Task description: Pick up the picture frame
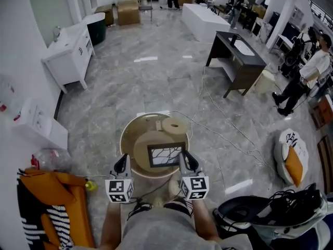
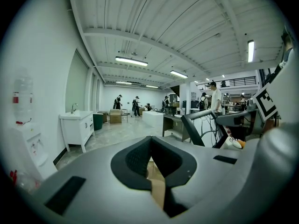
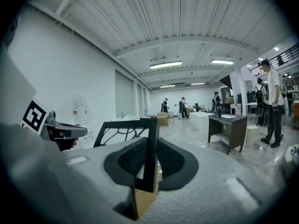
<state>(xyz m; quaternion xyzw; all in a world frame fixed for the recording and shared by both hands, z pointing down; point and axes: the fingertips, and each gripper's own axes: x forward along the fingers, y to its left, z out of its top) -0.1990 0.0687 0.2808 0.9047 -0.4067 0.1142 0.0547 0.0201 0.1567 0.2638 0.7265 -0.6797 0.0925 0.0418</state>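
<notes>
Grey marble floor fills a large room in the head view, with a white vanity cabinet at left, a dark desk at right and people standing far off. Near the wearer, a round wooden table carries a wooden disc. The picture frame hangs above this table, clamped at its right edge by the right hand-held gripper. The left hand-held gripper sits apart from the frame's left side.

Left gripper view: the left hand-held gripper has its black pads together with nothing between them. The frame shows at right.

Right gripper view: the right hand-held gripper grips the frame's dark edge, which stands upright between both pads.
</notes>
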